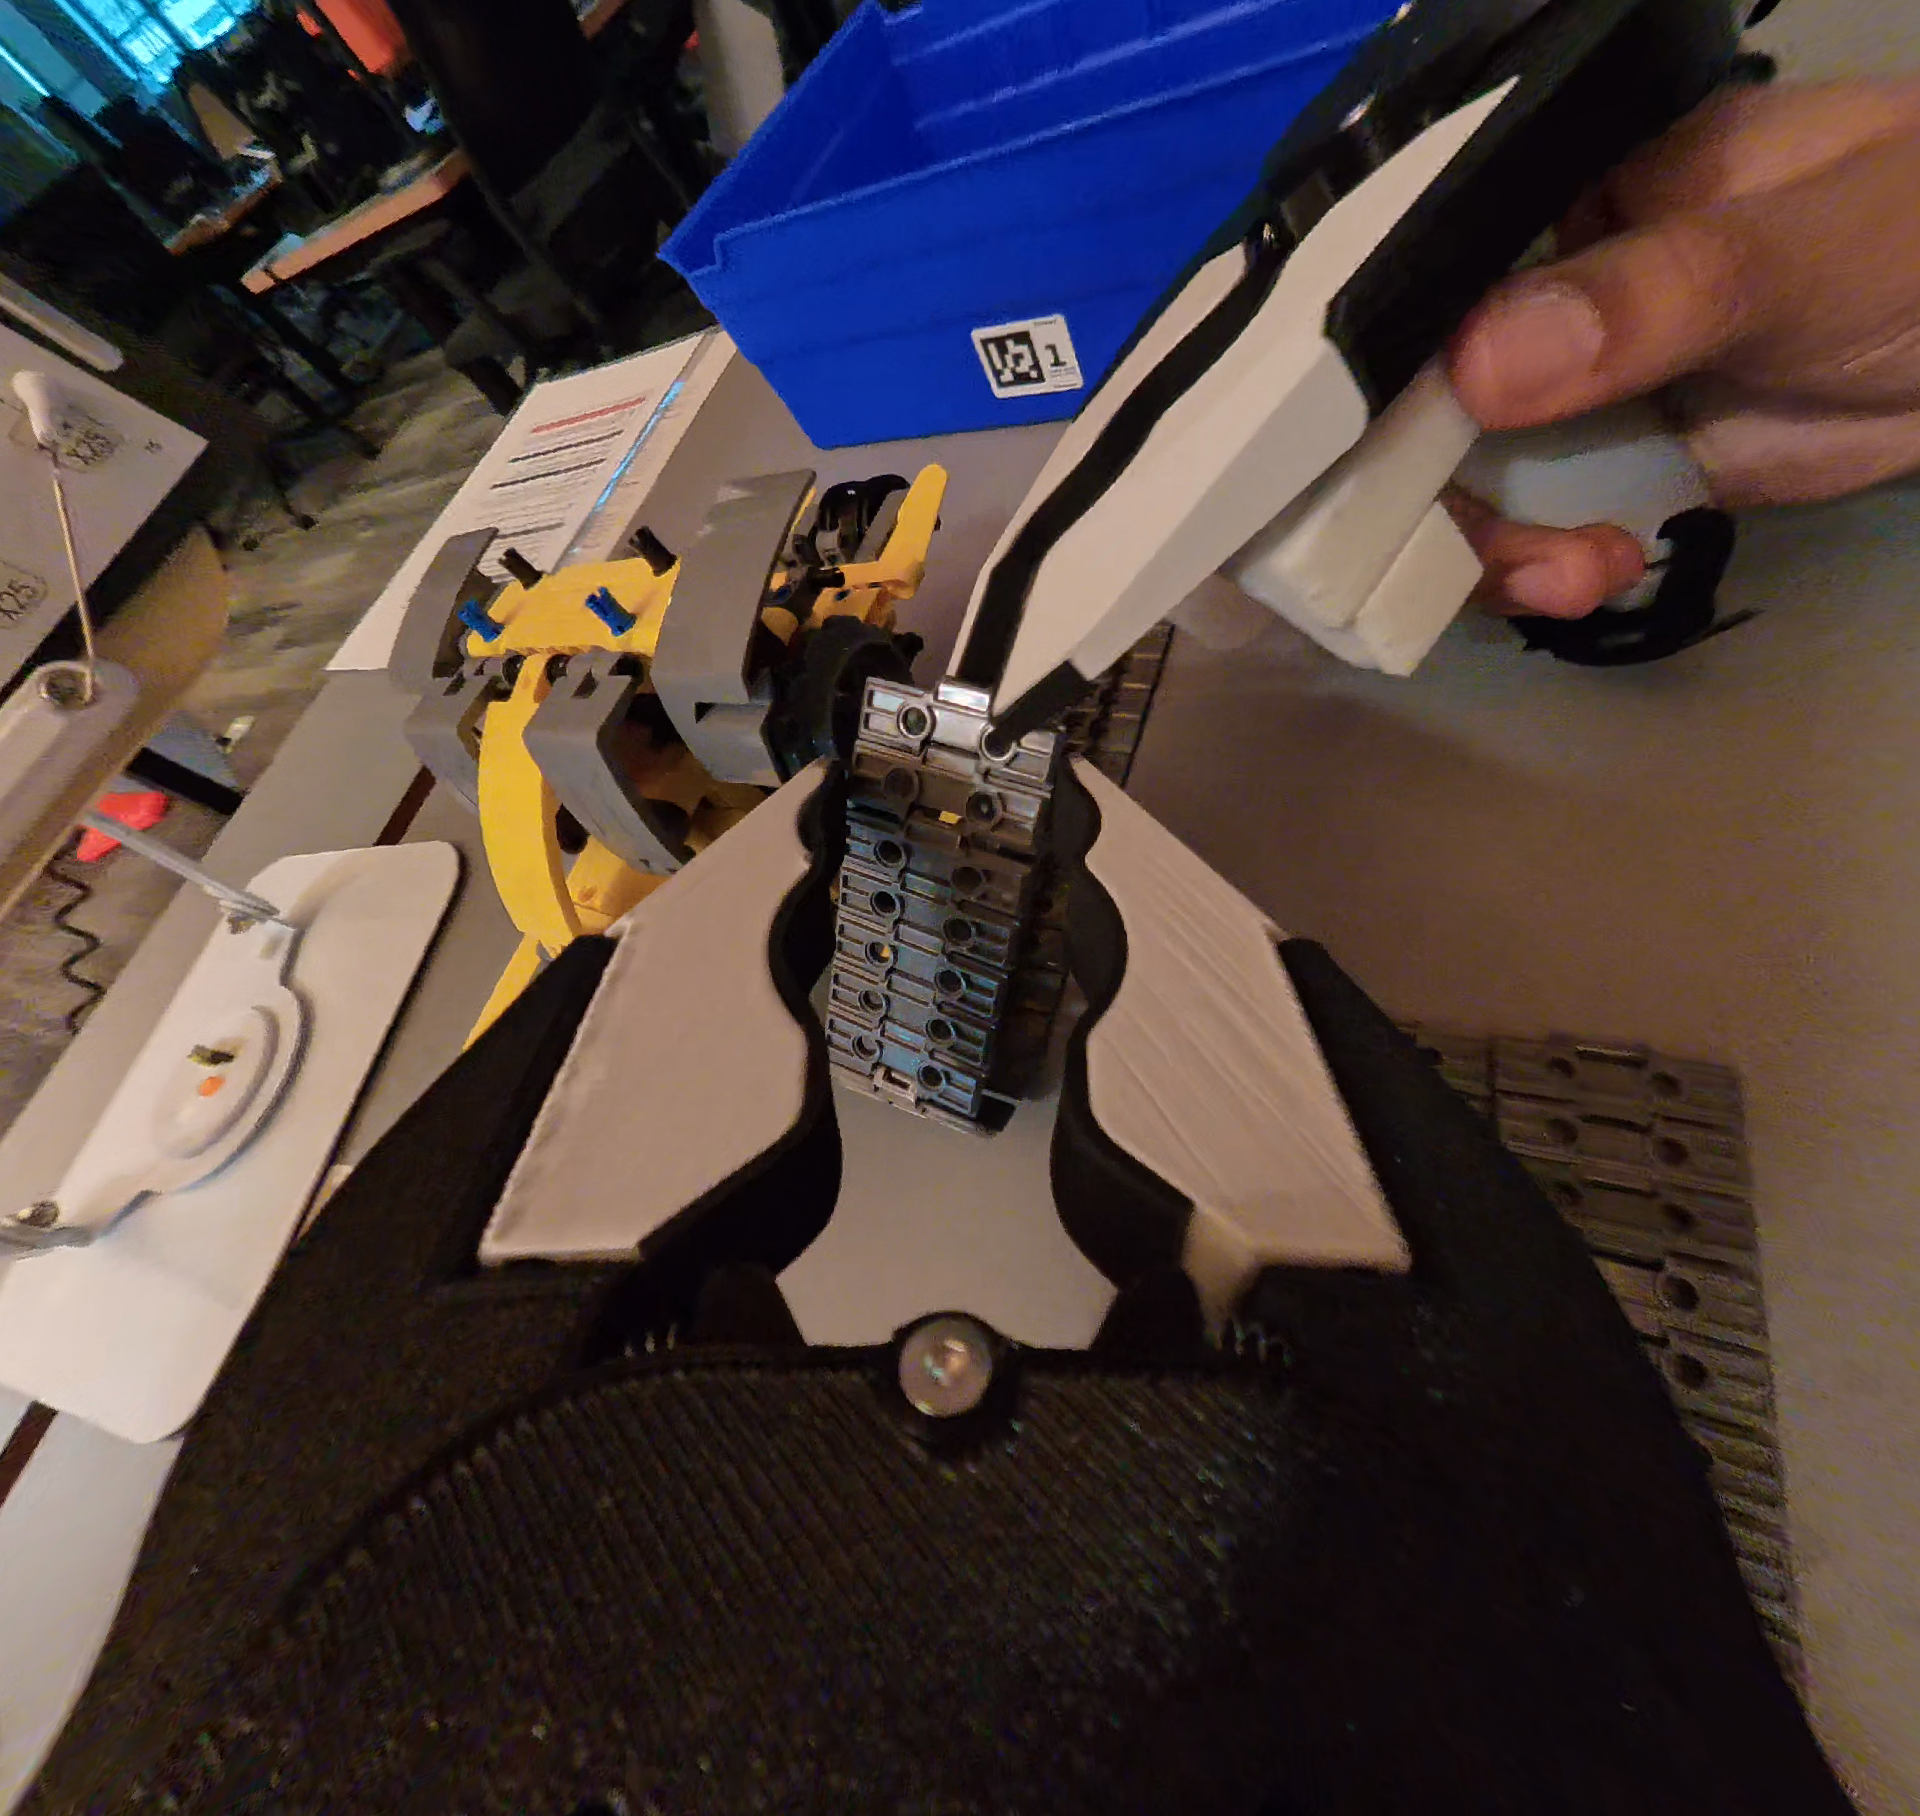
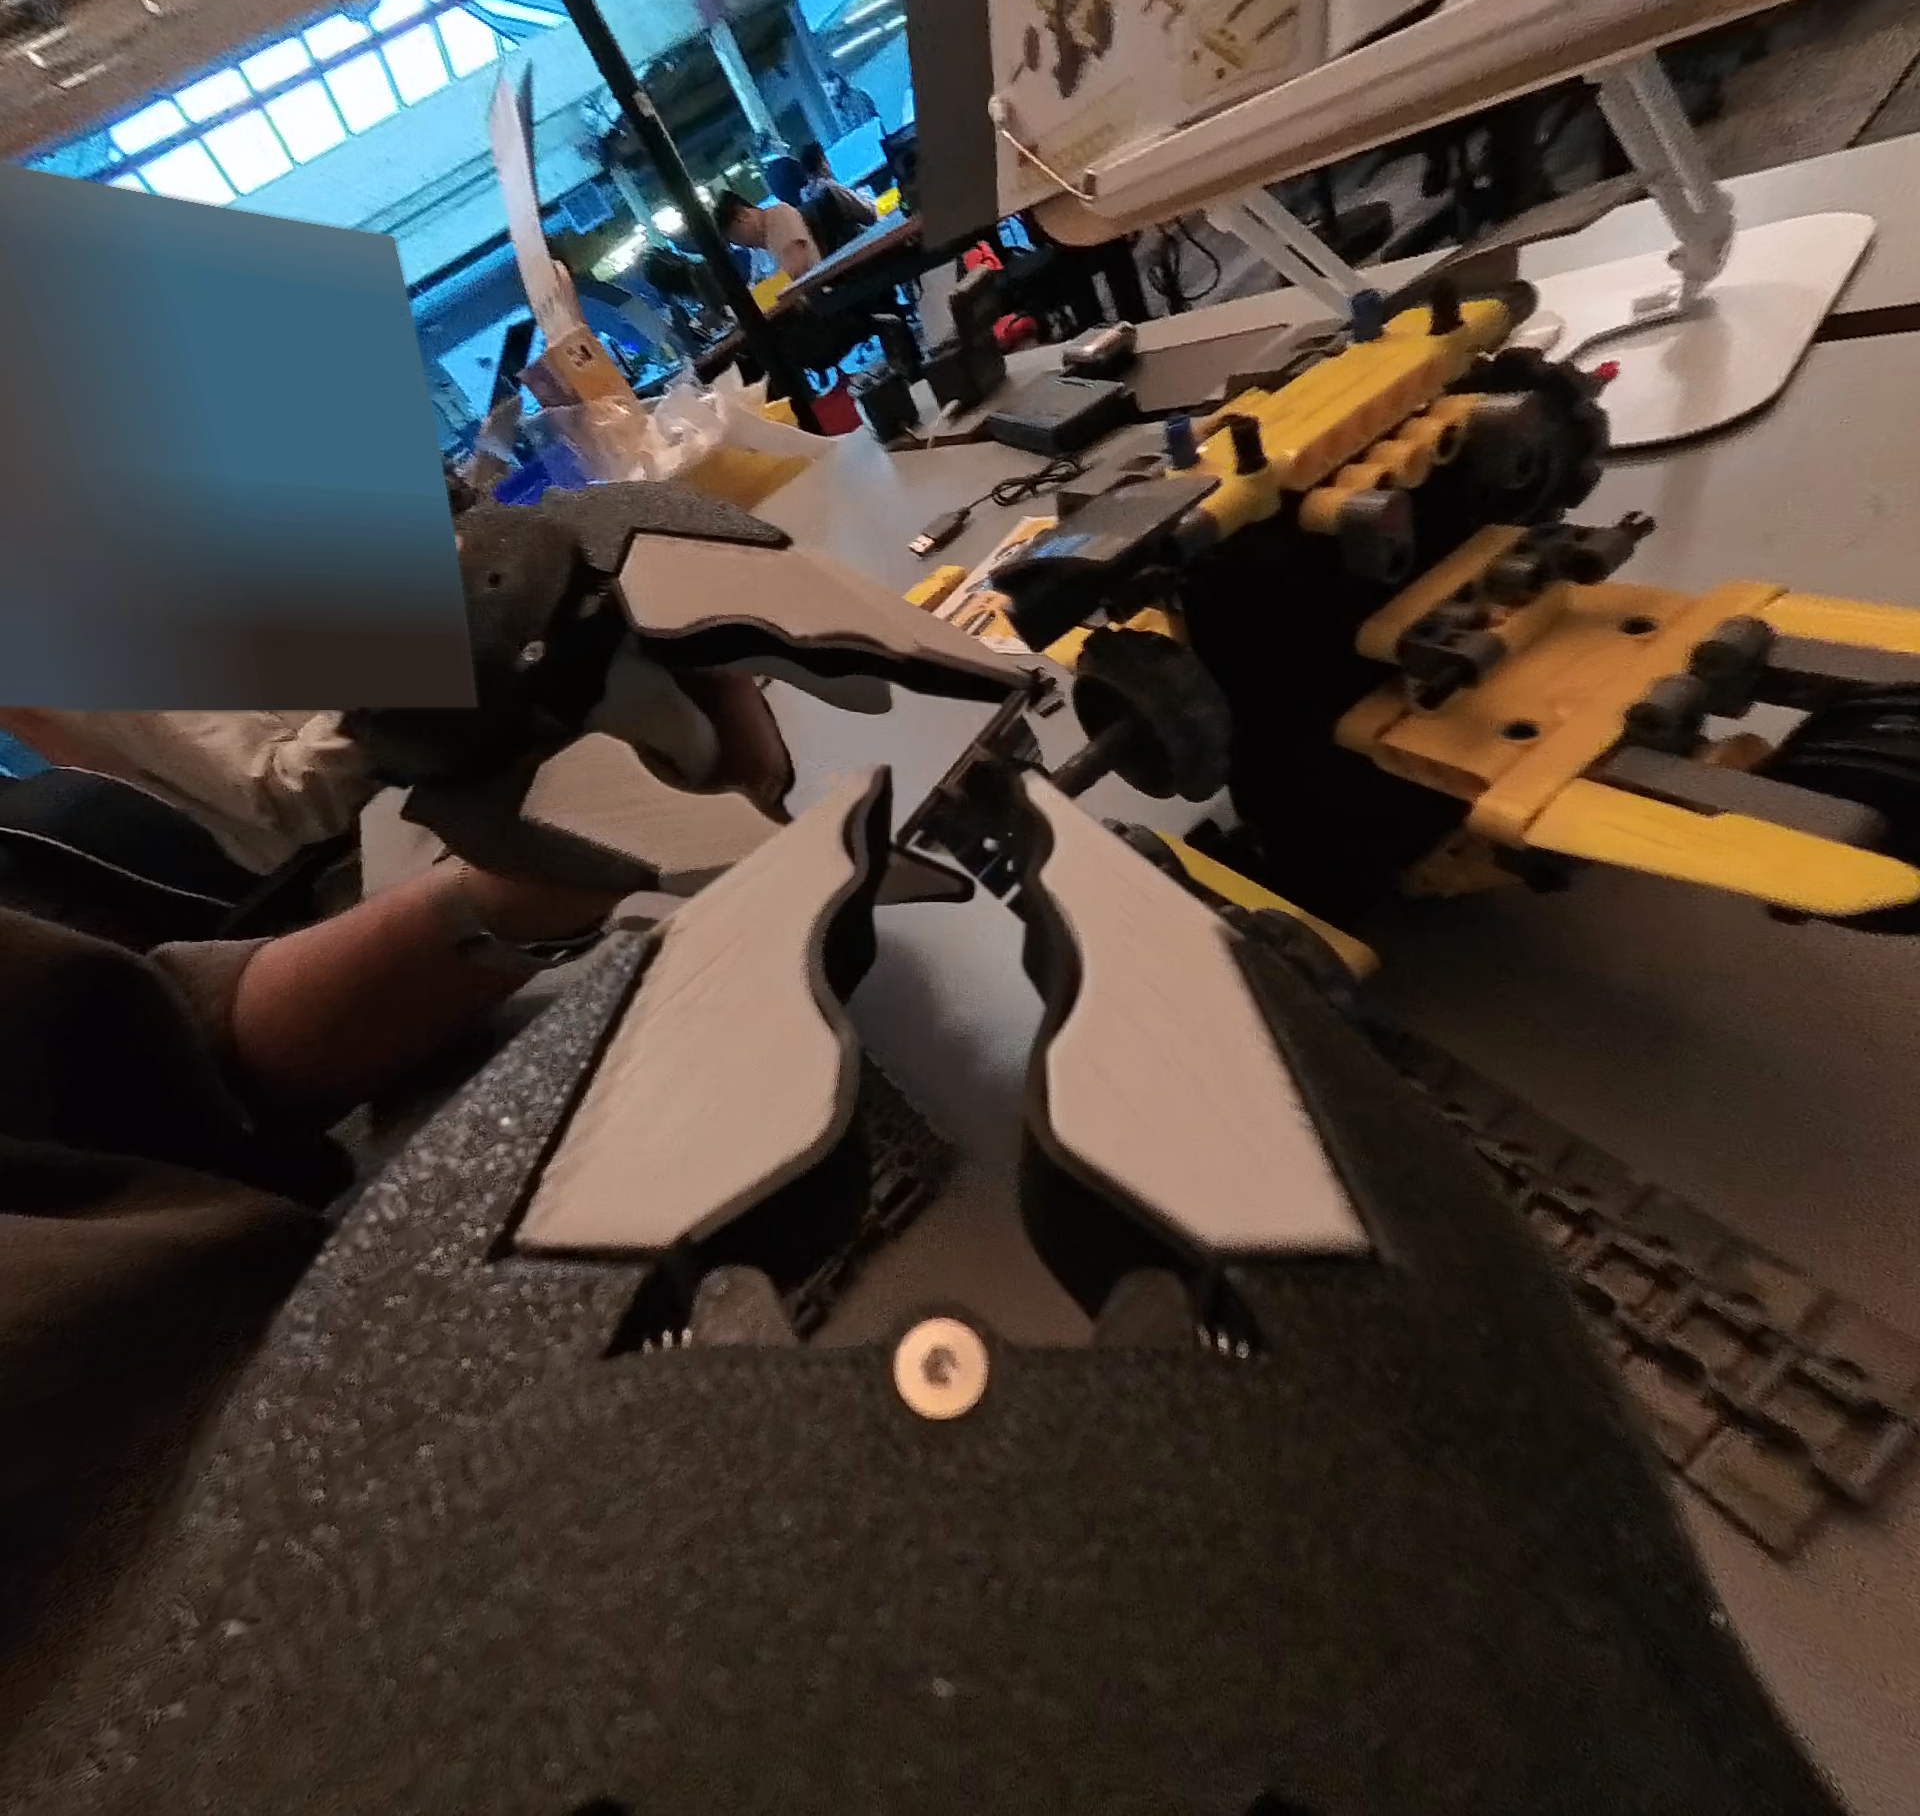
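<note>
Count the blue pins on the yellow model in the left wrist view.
2. One blue pin sits beside the left grey panel, the second blue pin just right of it; others may be hidden.

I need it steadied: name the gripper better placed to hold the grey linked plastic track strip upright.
Left. The left gripper has a finger against each long edge of the track strip; the right gripper only reaches its top link.

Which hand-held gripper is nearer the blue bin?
Right. The right hand-held gripper reaches in just in front of the blue bin, tip on the grey track strip; the left hand-held gripper sits farther back, clamping that strip.
</note>
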{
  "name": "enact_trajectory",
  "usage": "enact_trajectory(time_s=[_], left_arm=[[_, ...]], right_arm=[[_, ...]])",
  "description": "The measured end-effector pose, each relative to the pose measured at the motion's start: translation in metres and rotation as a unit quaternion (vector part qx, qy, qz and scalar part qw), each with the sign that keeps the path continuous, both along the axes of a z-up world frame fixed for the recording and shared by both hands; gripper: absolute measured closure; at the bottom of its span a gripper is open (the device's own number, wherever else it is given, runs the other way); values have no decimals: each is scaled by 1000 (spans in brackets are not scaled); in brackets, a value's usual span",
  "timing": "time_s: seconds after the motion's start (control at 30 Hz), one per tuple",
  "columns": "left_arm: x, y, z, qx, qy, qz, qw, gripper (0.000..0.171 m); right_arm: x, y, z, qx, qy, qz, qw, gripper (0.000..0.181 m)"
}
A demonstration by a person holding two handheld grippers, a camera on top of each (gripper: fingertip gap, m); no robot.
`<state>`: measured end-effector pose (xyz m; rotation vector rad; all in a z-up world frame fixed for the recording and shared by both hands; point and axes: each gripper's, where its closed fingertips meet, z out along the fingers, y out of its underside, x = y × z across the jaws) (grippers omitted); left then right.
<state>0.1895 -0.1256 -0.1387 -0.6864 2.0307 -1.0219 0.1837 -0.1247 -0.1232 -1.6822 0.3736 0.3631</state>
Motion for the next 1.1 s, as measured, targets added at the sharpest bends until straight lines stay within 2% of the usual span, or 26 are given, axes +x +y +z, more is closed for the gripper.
enact_trajectory(time_s=[0.2, 0.47, 0.6, 0.7, 0.93, 1.1], left_arm=[[1, 1, 1, 9, -11, 12, 1000, 134], [0, 3, 4, -4, -12, 14, 1000, 130], [-1, 12, -8, 16, 3, 24, 1000, 127], [-1, 17, -15, 4, 13, 28, 1000, 127], [5, 25, -34, -13, 55, 48, 997, 127], [9, 27, -38, -45, 70, 55, 995, 128]], right_arm=[[1, 2, -1, -6, 15, 1, 1000, 173], [4, 2, 7, 1, 66, 4, 998, 175], [16, -3, 10, 23, 105, -12, 994, 175], [21, -4, 14, 43, 136, -9, 990, 175], [24, 4, 20, 56, 141, -14, 988, 175], [29, 6, 20, 67, 164, -18, 984, 175]])
